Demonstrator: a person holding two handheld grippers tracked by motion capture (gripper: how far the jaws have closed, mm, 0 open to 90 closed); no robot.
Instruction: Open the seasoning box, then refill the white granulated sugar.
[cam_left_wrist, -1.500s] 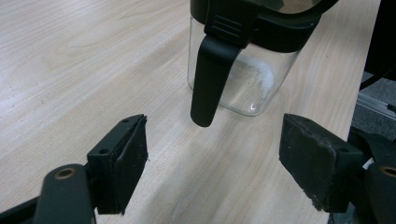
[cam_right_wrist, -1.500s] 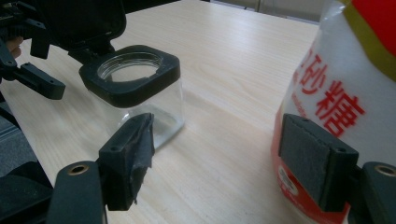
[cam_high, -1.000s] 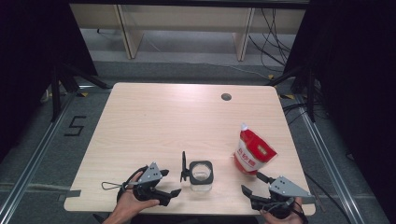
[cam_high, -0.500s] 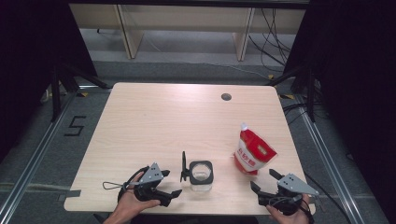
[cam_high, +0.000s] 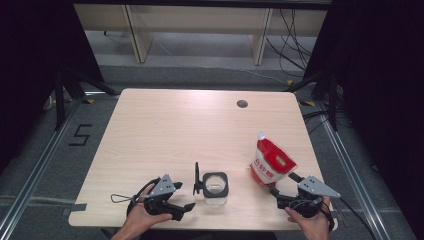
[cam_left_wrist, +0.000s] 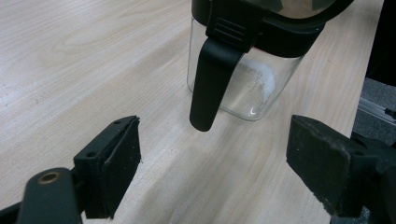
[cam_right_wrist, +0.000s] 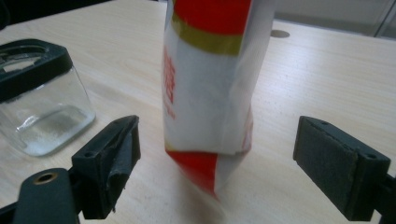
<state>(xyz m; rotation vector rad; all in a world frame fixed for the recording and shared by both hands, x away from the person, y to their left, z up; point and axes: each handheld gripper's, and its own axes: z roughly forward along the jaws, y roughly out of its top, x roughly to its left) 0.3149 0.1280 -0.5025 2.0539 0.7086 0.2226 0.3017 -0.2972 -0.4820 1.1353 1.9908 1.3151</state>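
The right gripper (cam_right_wrist: 215, 154) has just been opening its jaws, framing the red-and-white pouch (cam_right_wrist: 210, 84) untouched between them. The left gripper (cam_left_wrist: 212, 163) gapes just short of the glass jar (cam_left_wrist: 247, 70), ready to steady it.

Both grippers, left (cam_high: 186, 196) and right (cam_high: 281, 186), are black, with grey three-cornered top plates, thin trailing cables, and square pads (cam_right_wrist: 339, 163) on the jaws.
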